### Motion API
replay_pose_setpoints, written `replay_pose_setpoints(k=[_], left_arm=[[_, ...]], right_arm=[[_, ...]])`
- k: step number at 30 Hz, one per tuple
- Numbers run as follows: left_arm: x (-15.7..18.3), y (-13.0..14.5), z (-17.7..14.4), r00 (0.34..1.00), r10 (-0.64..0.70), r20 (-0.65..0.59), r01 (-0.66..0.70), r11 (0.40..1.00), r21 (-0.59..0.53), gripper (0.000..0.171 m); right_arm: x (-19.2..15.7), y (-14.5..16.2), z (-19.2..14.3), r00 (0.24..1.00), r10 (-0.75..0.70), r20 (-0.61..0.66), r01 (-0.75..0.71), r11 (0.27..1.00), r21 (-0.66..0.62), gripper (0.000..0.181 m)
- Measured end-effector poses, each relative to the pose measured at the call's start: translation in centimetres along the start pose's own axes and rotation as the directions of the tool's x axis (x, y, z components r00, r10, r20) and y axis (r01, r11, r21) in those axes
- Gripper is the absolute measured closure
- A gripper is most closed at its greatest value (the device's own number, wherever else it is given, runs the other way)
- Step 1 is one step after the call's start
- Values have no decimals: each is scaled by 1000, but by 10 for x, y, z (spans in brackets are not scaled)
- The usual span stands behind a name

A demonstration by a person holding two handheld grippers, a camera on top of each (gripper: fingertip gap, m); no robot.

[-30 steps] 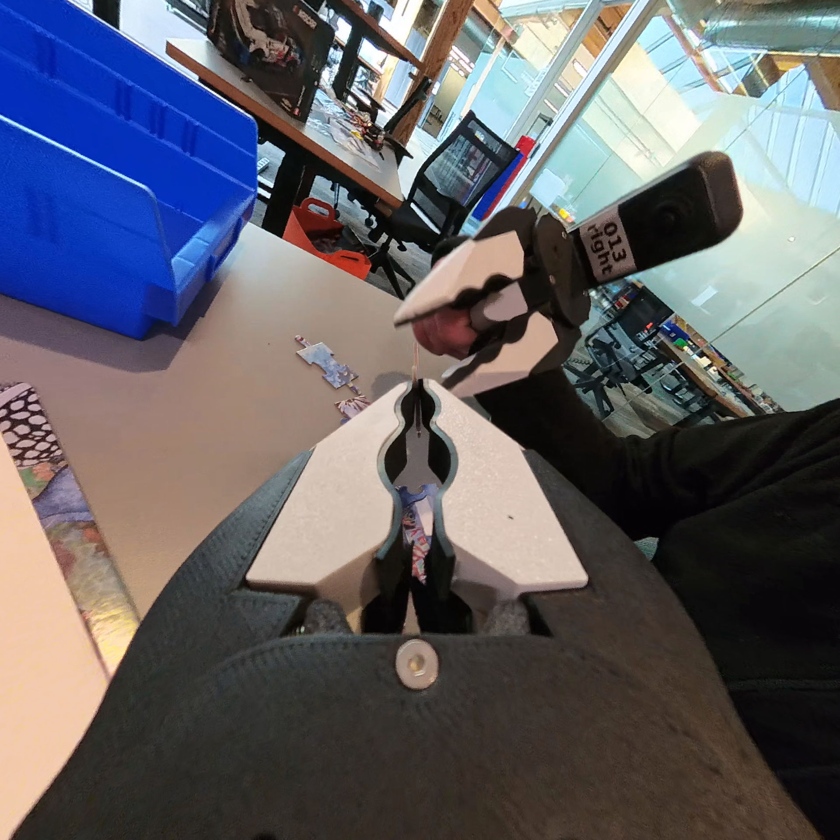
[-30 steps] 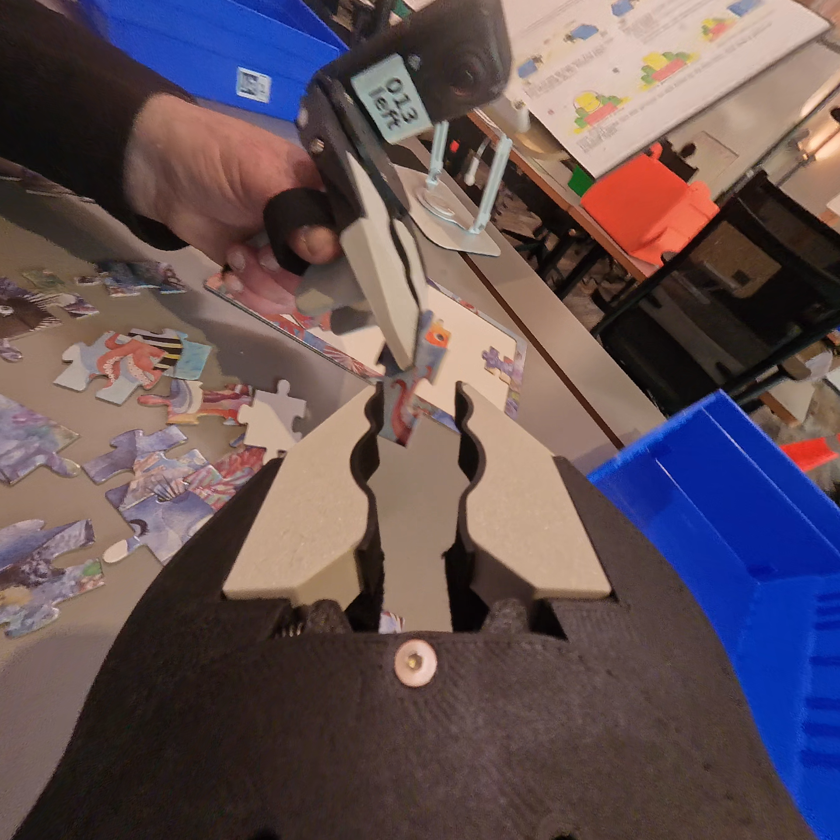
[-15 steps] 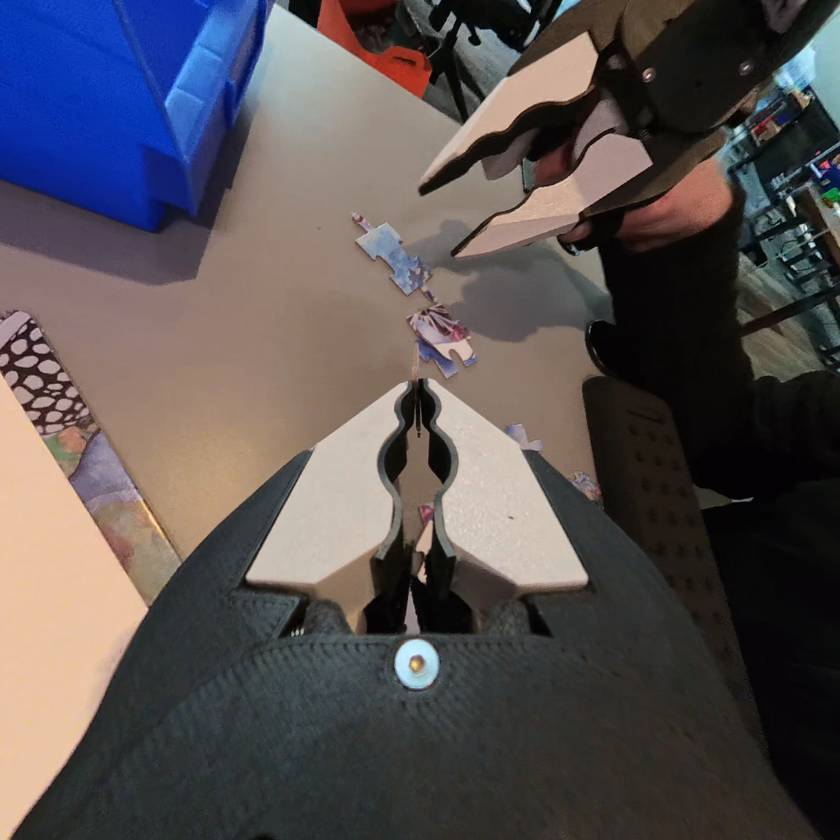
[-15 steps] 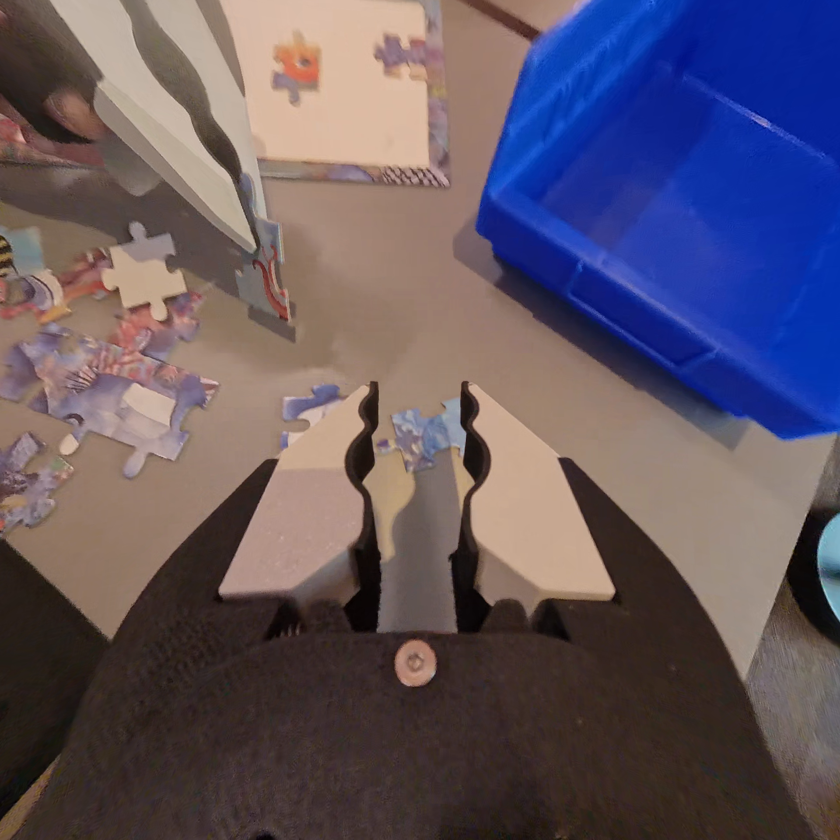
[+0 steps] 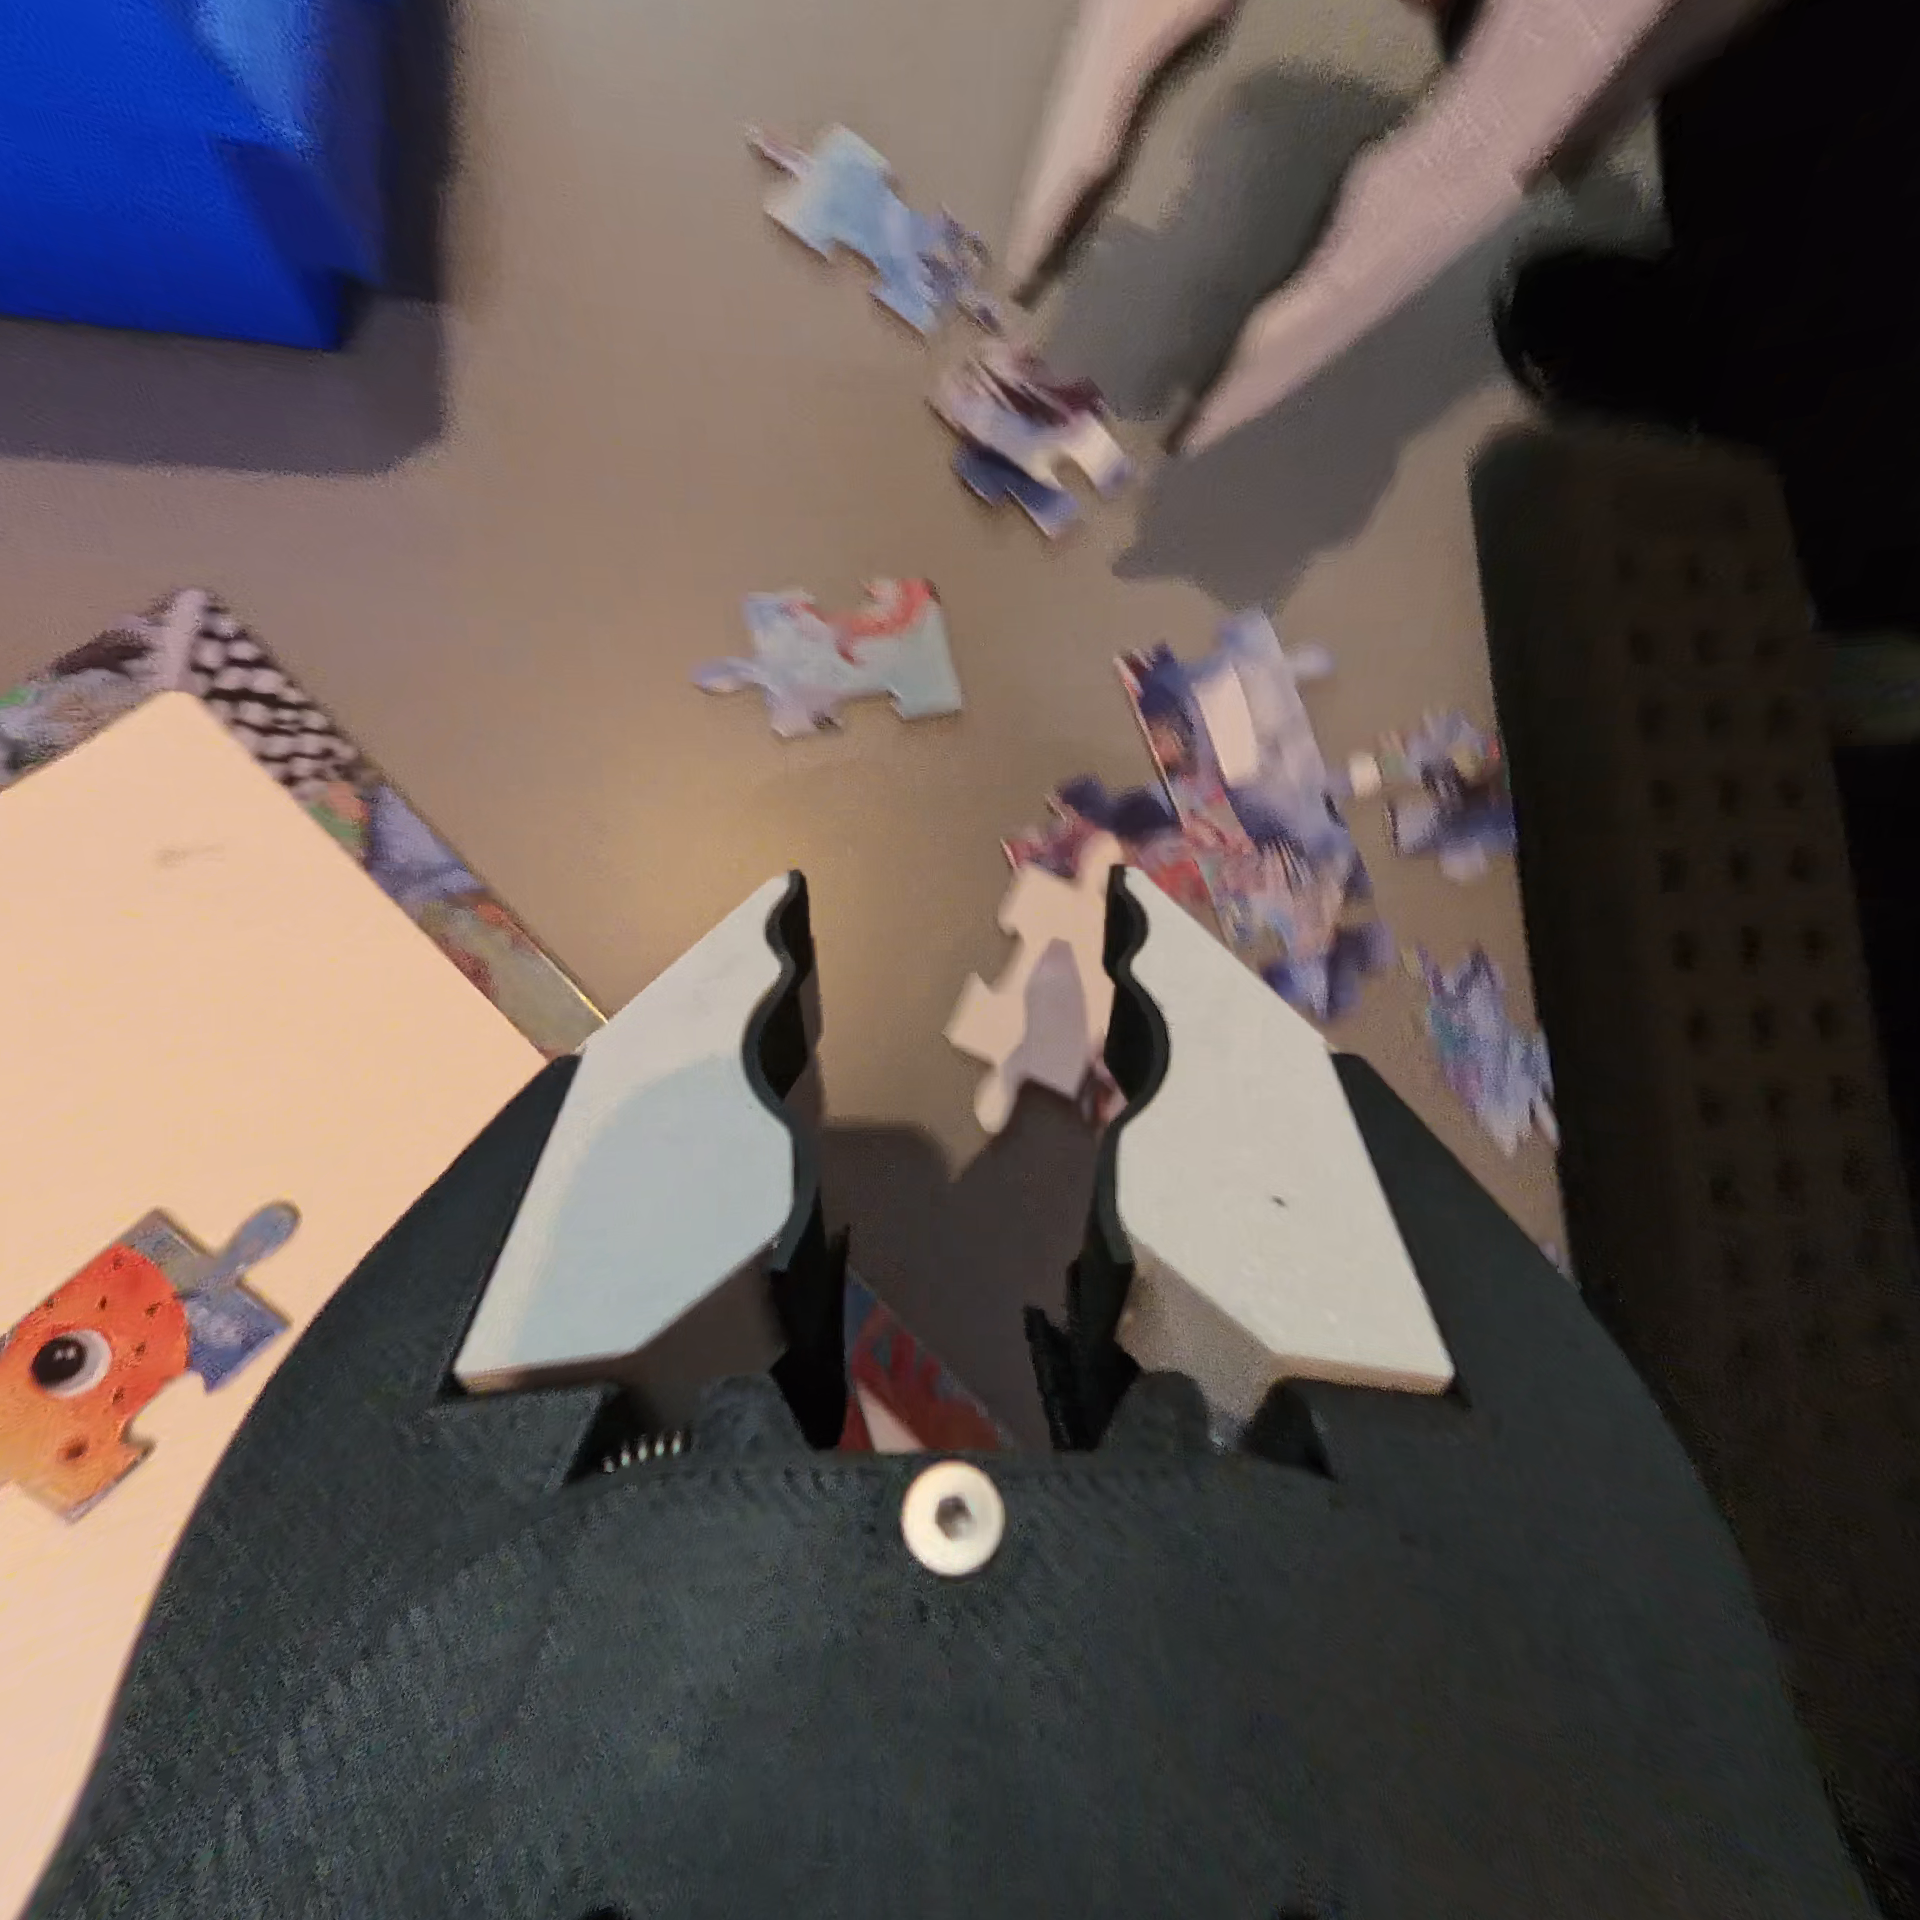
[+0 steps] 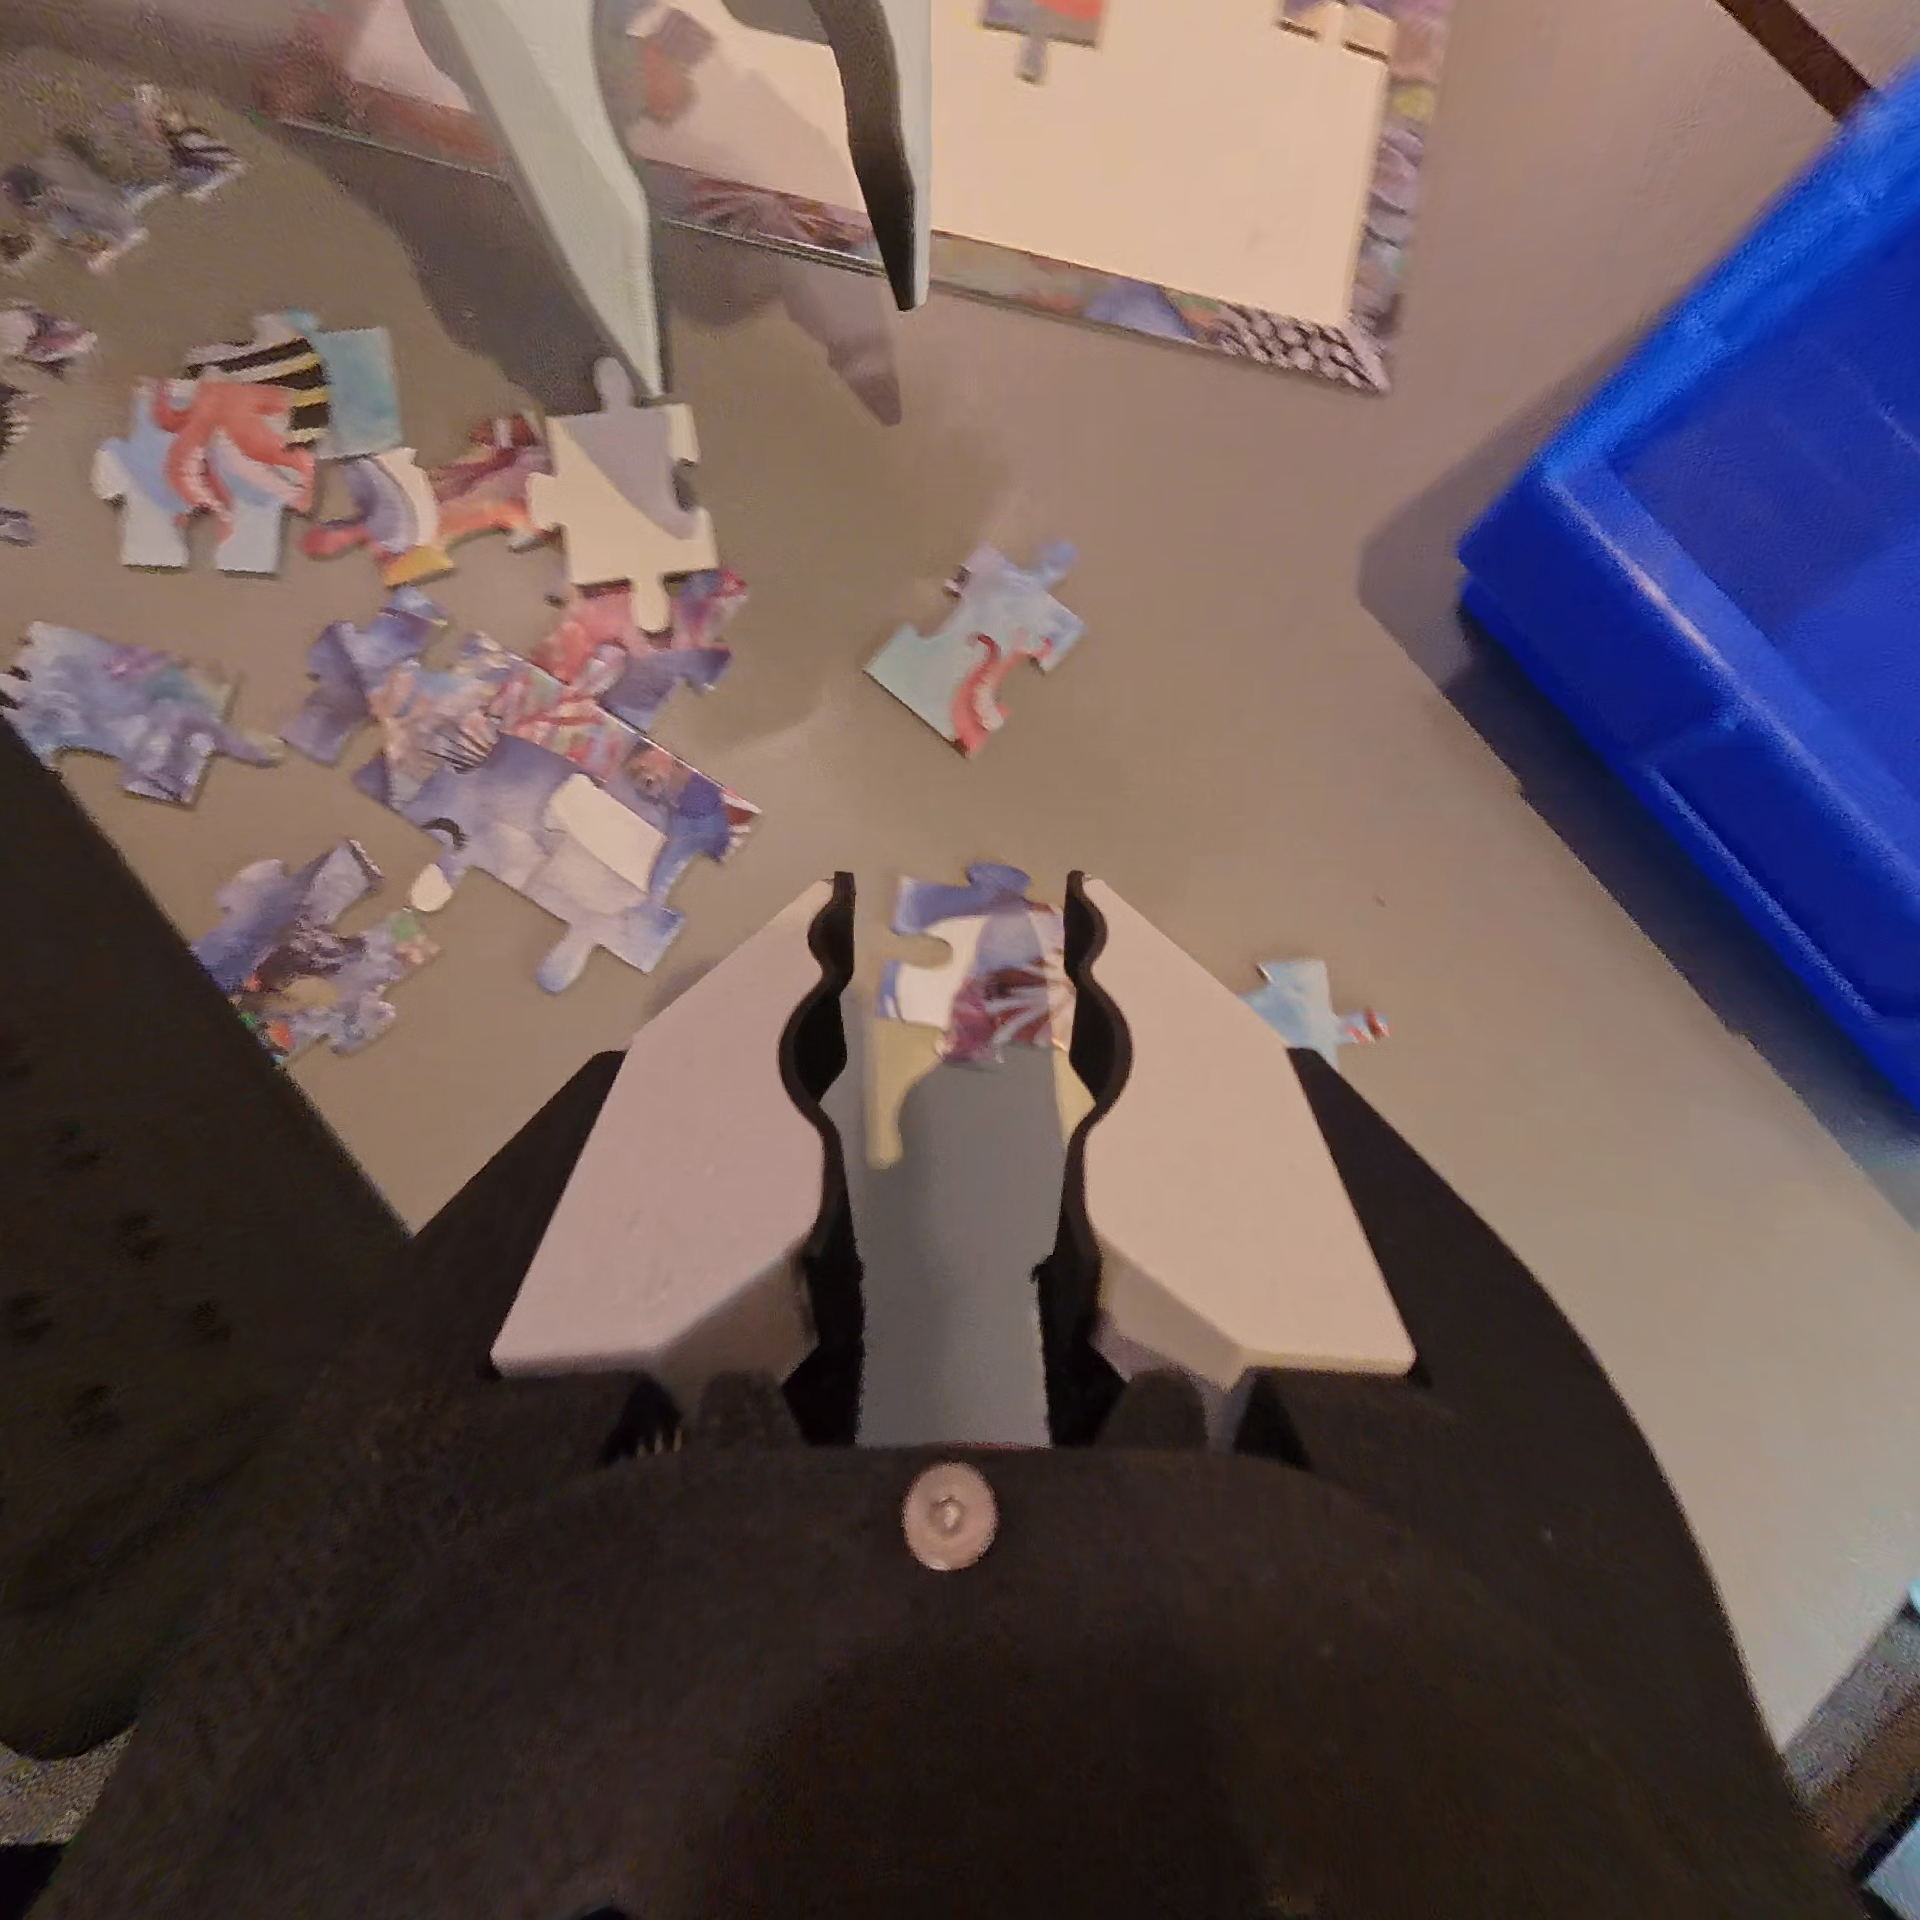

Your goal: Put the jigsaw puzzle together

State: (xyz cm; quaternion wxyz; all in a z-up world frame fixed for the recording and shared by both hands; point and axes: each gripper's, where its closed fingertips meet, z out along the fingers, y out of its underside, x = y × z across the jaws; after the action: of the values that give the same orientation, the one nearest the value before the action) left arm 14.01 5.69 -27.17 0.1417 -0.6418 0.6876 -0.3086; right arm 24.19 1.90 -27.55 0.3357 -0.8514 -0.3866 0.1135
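Both hand-held grippers gape empty above knobbed cardboard puzzle pieces.

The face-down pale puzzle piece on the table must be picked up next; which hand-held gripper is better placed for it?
Probably the left hand-held gripper. It is open, and the face-down piece lies between its fingertips. The right hand-held gripper, also open, hangs over a blue piece instead.

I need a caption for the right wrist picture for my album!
Open right tool hovers over a blue puzzle piece on the grey table, loose pieces and a blue bin nearby.
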Motion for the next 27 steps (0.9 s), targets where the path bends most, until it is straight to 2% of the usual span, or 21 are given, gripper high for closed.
replay_pose_setpoints(k=[3, 5, 7, 10, 14, 17, 19, 20, 23, 26, 27], left_arm=[[12, 27, -4, 991, 118, 56, -113, 990, -86, 115], [27, 40, 5, 989, 147, 5, -146, 982, -118, 115], [27, 53, 15, 983, 180, 22, -173, 970, -171, 115], [25, 45, 20, 983, 177, 40, -171, 978, -118, 128], [23, 37, 28, 982, 176, 68, -173, 984, -48, 131], [24, 24, 21, 991, 128, 48, -130, 991, 44, 156], [21, 21, 18, 998, 65, 17, -66, 995, 76, 161], [18, 19, 17, 999, 35, 8, -36, 995, 96, 171], [19, 12, 16, 997, -36, -70, 45, 989, 140, 171], [22, 6, 11, 993, -45, -109, 63, 984, 167, 171], [23, 2, 8, 991, -48, -125, 70, 980, 184, 171]], right_arm=[[-15, -12, 10, 998, -50, 37, 49, 998, 32, 145], [-19, -19, 16, 997, -50, 57, 47, 997, 66, 146], [-22, -20, 20, 996, -53, 65, 48, 996, 75, 147], [-25, -21, 23, 996, -53, 73, 46, 995, 85, 148], [-28, -24, 24, 996, -54, 75, 46, 993, 110, 150], [-34, -31, 22, 992, -96, 84, 83, 986, 145, 151], [-46, -39, 21, 982, -144, 124, 121, 977, 173, 151], [-53, -43, 22, 975, -167, 148, 140, 974, 178, 150], [-61, -52, 33, 965, -204, 162, 180, 972, 151, 149], [-43, -64, 43, 984, -149, 102, 136, 983, 124, 154], [-42, -65, 46, 984, -129, 121, 114, 986, 121, 157]])
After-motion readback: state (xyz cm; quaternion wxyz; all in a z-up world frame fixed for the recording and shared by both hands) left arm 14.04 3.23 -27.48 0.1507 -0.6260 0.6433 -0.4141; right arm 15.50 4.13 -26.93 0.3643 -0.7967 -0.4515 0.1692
